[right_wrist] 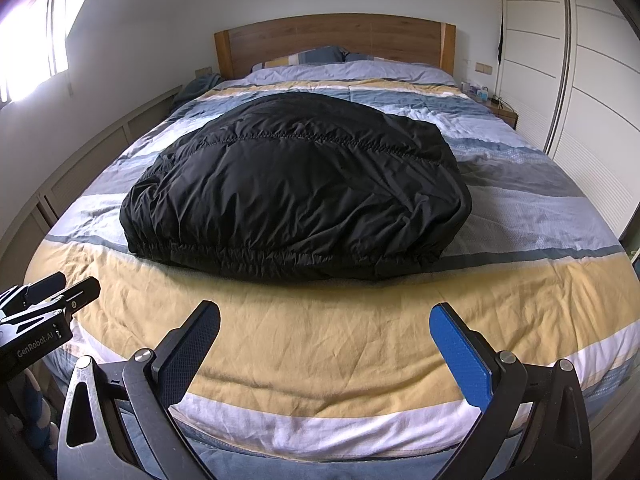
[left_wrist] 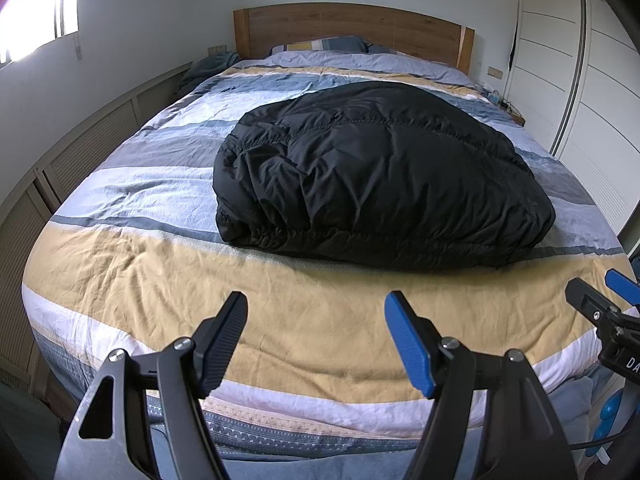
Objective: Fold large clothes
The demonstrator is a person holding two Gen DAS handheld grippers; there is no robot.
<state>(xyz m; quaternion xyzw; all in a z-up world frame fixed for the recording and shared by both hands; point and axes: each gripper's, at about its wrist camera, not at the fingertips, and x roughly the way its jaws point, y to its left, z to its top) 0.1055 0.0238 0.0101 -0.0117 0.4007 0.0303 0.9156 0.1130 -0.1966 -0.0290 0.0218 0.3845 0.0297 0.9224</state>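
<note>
both hand-held grippers' bases are cut off before the black jacket point(left_wrist: 376, 176).

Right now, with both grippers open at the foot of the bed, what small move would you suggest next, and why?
Probably bring the left gripper forward to the black jacket's near hem: both it and the right gripper hang open and empty over the bedspread, short of the bundled jacket.

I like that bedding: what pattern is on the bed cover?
The bed cover has broad stripes in yellow, white, grey and blue, clearest in the right wrist view.
</note>
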